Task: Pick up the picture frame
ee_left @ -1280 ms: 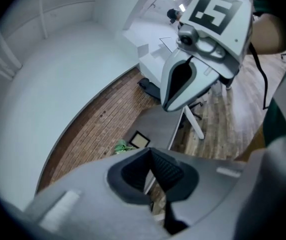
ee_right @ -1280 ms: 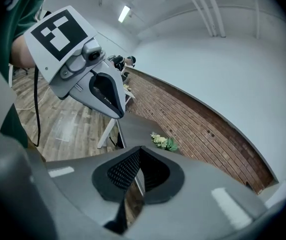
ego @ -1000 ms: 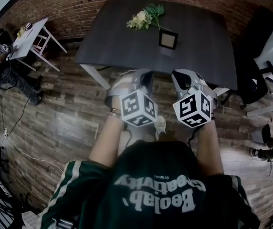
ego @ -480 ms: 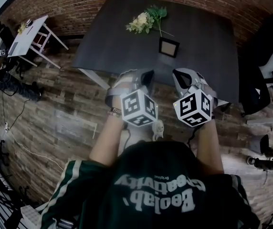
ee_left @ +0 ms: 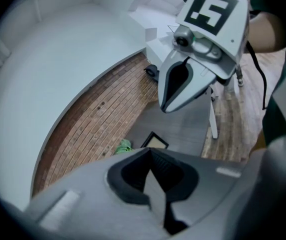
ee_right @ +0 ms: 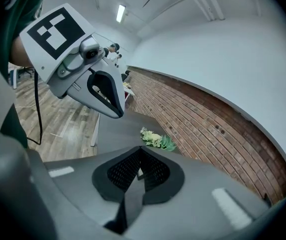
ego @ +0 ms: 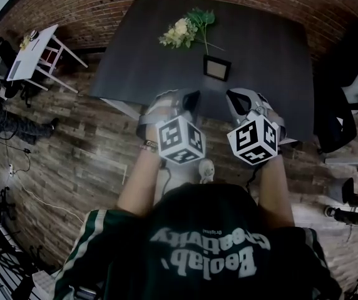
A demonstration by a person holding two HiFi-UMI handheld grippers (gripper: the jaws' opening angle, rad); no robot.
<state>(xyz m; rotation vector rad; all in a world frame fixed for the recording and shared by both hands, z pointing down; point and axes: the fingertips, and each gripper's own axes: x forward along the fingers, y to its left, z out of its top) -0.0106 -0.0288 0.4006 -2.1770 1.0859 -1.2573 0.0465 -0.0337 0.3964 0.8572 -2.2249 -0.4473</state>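
Picture frame (ego: 217,67) sits out in the open on the dark worktop (ego: 273,49), face showing, probably left clear for an easy approach. Flowers (ego: 182,30) lie just beyond the frame, to its left. The 2 claws hang side by side short of the frame, aimed at it. Left claw (ego: 190,100) is clenched and empty, and right claw (ego: 234,100) is clenched too, touching nothing.
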